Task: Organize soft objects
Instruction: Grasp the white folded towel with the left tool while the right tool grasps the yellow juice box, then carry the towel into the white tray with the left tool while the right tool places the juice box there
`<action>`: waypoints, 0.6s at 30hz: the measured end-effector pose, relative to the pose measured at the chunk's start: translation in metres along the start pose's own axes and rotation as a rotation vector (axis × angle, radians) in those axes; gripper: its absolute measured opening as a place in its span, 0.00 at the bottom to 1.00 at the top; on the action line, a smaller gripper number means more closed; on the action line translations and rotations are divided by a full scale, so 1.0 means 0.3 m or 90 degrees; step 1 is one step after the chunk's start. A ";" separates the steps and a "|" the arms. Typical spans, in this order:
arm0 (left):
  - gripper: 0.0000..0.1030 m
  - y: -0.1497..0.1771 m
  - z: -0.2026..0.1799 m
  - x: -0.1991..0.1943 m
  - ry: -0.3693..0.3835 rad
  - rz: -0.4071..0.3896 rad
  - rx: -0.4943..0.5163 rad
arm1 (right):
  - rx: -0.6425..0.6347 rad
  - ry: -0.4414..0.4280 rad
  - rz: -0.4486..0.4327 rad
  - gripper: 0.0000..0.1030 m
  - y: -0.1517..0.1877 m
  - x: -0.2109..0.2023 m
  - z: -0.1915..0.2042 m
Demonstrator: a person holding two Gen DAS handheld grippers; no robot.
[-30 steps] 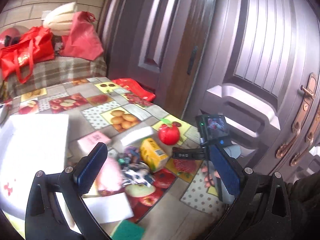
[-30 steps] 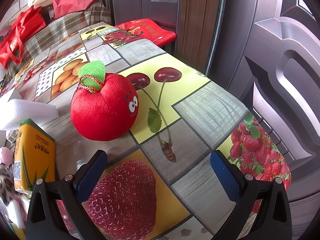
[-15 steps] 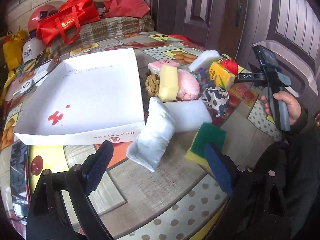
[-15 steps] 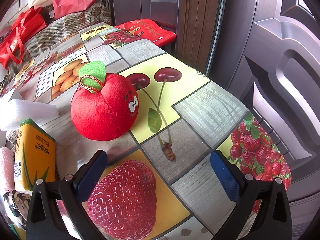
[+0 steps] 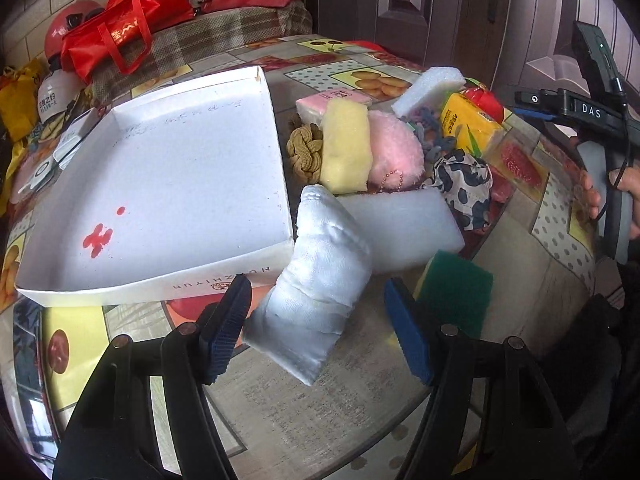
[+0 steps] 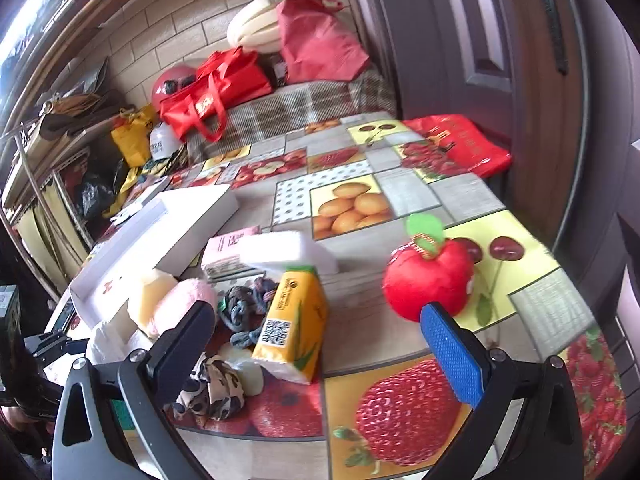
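In the left wrist view my left gripper (image 5: 316,328) is open and empty, its fingers on either side of the near end of a white fabric pouch (image 5: 316,284). Beside the pouch lie a white foam block (image 5: 400,228), a green sponge (image 5: 456,288), a yellow sponge (image 5: 346,148), a pink plush (image 5: 394,150), a cow-print cloth (image 5: 464,186) and an empty white box (image 5: 160,184). In the right wrist view my right gripper (image 6: 320,344) is open and empty, above the table before a yellow tissue pack (image 6: 294,320) and a red plush apple (image 6: 428,280).
The table has a fruit-print cloth (image 6: 400,408). Red bags (image 5: 120,36) and a helmet (image 5: 60,36) sit on a plaid seat beyond it. A dark door (image 6: 480,40) stands to the right. A grey braided cloth (image 6: 244,304) and a pink packet (image 6: 228,248) lie in the pile.
My left gripper swung from the door side to the box, then moved in close to the white pouch. My right gripper pulled back and turned left, away from the apple.
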State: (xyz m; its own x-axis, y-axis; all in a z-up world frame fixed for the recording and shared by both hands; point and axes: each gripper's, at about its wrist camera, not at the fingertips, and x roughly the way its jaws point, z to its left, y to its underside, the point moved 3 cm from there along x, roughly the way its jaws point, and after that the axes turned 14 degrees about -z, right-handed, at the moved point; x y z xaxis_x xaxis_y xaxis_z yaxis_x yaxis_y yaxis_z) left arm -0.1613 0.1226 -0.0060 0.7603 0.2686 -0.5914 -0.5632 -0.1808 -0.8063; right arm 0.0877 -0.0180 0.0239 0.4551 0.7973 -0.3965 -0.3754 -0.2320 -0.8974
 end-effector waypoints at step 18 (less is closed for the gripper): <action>0.39 -0.034 0.115 -0.220 -0.089 -0.239 -0.054 | 0.014 -0.104 -0.192 0.23 -0.005 -0.161 0.090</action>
State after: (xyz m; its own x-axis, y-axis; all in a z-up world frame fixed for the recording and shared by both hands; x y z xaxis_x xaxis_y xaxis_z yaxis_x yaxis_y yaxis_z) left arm -0.2169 0.1392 0.0417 0.8535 0.4560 -0.2521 -0.2212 -0.1211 -0.9677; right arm 0.0445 -0.0413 0.0496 0.4144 0.9069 -0.0757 -0.2615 0.0390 -0.9644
